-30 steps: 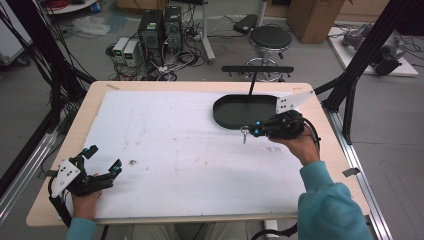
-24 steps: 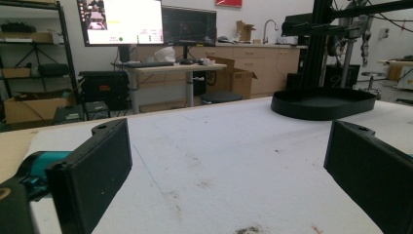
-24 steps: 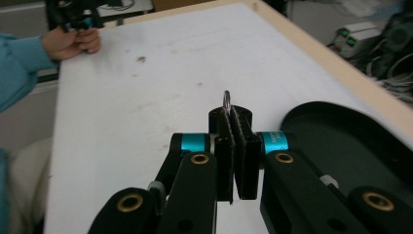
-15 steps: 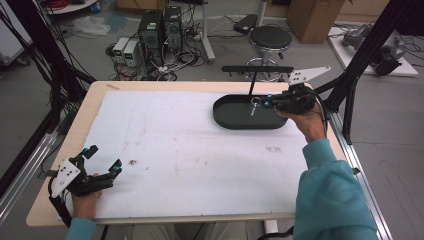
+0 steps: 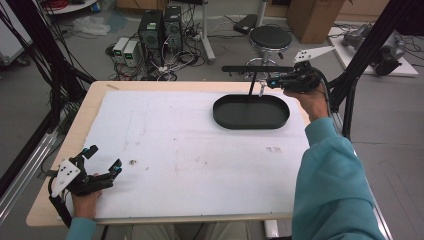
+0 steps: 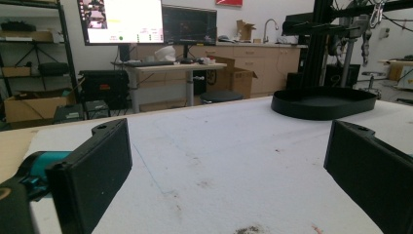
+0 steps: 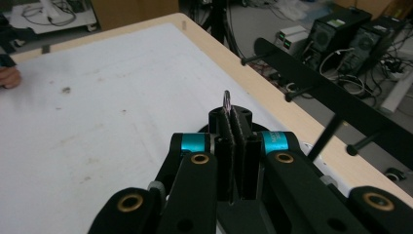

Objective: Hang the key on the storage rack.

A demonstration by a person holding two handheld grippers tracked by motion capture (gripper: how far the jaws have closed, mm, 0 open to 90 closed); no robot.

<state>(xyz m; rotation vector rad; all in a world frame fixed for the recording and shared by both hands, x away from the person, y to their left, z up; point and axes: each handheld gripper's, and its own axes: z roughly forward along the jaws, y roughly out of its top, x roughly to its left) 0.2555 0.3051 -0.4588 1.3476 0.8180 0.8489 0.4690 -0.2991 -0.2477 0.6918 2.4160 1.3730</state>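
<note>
I have the right gripper raised over the far rim of the black oval tray, its jaws pinched tight on a small metal key; I judge this as the carry step, with the key lifted and on its way to the black rack that stands just behind the tray; the hanging itself is not yet done.

In the right gripper view the key's ring end sticks out past the closed jaws, its long axis running along the jaws and out toward the rack's pegs; in the high view the rest of it hangs as a thin sliver below the jaw tips, so I cannot tell exactly how far it tilts.

Next I expect to need a fine line-up; the ring has to meet one peg square on, so I would ease forward and keep the grip firm until the ring is over the peg.

My left gripper rests at the near left corner of the white table mat, jaws spread wide with nothing between them.
</note>
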